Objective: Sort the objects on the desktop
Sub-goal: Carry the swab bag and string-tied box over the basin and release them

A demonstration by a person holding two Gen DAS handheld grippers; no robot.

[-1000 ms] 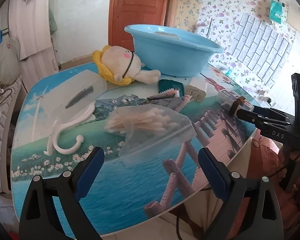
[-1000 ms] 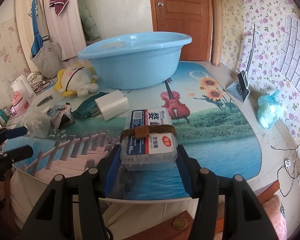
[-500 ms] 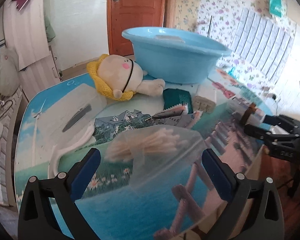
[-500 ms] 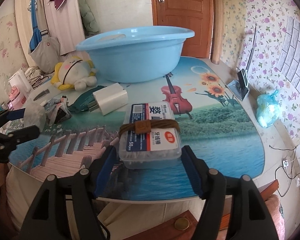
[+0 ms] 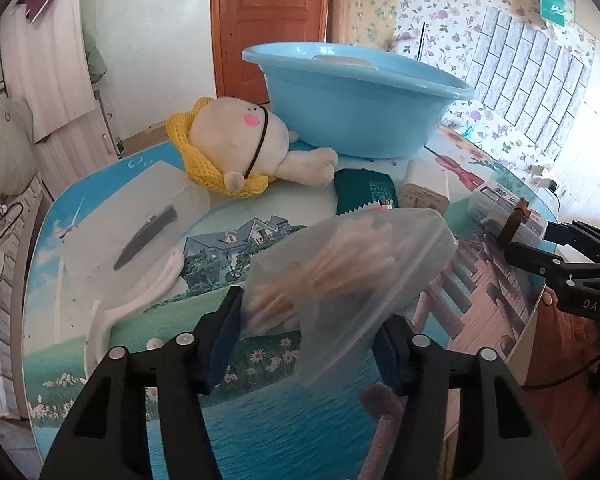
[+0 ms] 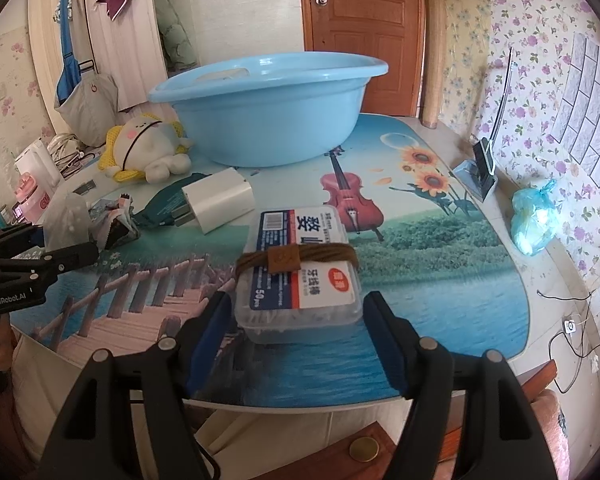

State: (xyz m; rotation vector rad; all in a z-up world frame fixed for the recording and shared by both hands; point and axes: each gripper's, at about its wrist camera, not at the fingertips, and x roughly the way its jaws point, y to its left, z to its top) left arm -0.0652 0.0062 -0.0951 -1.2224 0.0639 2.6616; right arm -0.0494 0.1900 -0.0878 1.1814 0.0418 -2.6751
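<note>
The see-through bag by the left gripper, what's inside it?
The clear plastic bag holds a bundle of thin, pale sticks lying side by side, probably cotton swabs. The plastic is cloudy, so their tips and number cannot be made out.

At lower centre we see our right gripper [image 6: 298,334] spread wide, its blue pads flanking but not touching a clear floss-pick box [image 6: 300,270] bound by a brown hair tie [image 6: 296,258]. Above sits a light blue basin [image 6: 268,108]; a white charger [image 6: 220,200] lies left of centre. Our left gripper [image 6: 52,246] enters at the left edge.
</note>
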